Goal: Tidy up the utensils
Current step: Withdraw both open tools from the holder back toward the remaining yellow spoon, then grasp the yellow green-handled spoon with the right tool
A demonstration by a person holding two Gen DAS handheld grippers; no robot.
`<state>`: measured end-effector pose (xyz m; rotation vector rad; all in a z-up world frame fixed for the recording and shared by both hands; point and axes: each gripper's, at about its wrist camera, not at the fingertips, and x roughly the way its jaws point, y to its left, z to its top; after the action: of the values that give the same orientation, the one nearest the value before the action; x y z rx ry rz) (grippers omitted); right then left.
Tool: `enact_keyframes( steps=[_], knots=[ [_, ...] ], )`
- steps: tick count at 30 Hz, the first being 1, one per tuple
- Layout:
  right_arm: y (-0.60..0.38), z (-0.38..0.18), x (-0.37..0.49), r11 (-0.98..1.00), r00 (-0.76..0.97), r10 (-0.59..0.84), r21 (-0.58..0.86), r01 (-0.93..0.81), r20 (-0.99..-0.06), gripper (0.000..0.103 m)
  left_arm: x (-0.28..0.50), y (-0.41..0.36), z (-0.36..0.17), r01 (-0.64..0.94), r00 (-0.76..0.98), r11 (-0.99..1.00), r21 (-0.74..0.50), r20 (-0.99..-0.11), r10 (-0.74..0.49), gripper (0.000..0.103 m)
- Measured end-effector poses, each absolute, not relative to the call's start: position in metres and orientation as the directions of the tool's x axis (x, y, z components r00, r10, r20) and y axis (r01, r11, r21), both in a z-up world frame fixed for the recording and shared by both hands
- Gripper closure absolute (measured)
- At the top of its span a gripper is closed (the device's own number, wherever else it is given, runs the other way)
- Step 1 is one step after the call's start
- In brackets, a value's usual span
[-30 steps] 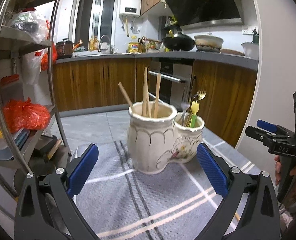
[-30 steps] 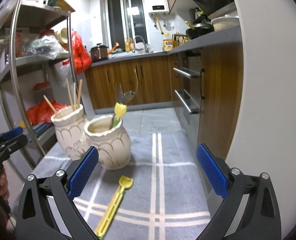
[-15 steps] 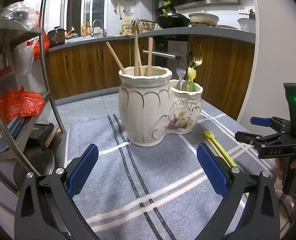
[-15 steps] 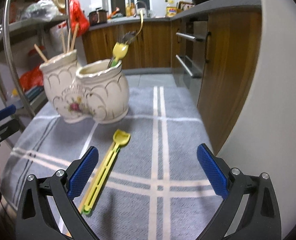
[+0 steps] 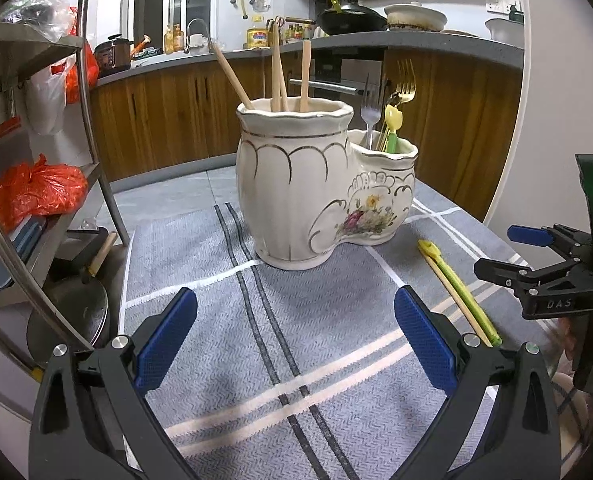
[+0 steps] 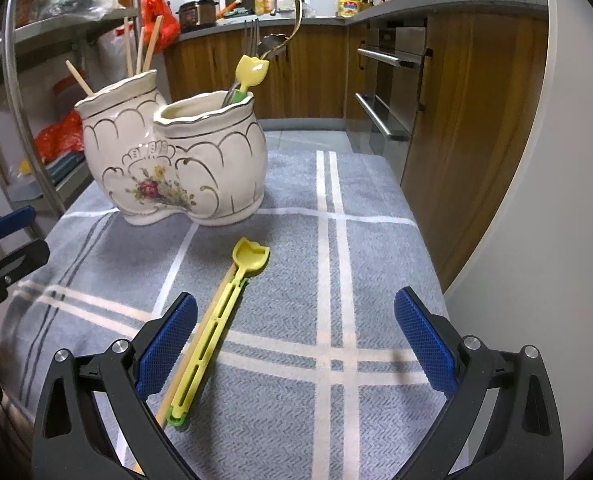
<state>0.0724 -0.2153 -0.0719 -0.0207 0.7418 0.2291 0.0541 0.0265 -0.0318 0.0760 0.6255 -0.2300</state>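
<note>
**Spoon lies off-centre left of right gripper**

Right gripper (image 6: 294, 344) spread wide, empty. Yellow spoon (image 6: 216, 330) flat on cloth (image 6: 376, 272), long axis from 7 to 1 o'clock, bowl toward holder (image 6: 176, 168), handle end just inside the left finger (image 6: 164, 350). A chopstick (image 6: 172, 396) lies alongside, touching or nearly. Left gripper (image 5: 294, 342) also wide, empty, farther off. Right is nearer; shift to 9 o'clock to centre. Table edge close at 3 o'clock.

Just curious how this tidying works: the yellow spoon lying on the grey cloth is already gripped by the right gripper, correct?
Not quite. The yellow spoon does lie on the grey cloth, but the right gripper is open and holds nothing; the spoon lies loose beside its left finger, as the right wrist view shows.
</note>
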Motion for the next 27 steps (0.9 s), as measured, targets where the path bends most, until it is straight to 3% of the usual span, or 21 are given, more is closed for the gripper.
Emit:
enact_keyframes(
  steps=[17, 22, 27],
  knots=[
    [-0.203, -0.075, 0.078, 0.958, 0.642, 0.276, 0.153, -0.242, -0.715, 0.008, 0.054, 0.021, -0.035, 0.254, 0.773, 0.967, -0.012, -0.599, -0.21, 0.006],
    [-0.2, -0.079, 0.081, 0.958, 0.623, 0.279, 0.163, -0.238, -0.731, 0.046, 0.054, 0.02, -0.037, 0.26, 0.769, 0.965, -0.013, -0.603, -0.215, 0.006],
    [-0.2, -0.083, 0.085, 0.947, 0.586, 0.317, 0.214, -0.24, -0.746, 0.071, 0.055, 0.02, -0.039, 0.261, 0.765, 0.965, -0.018, -0.607, -0.217, 0.006]
  ],
)
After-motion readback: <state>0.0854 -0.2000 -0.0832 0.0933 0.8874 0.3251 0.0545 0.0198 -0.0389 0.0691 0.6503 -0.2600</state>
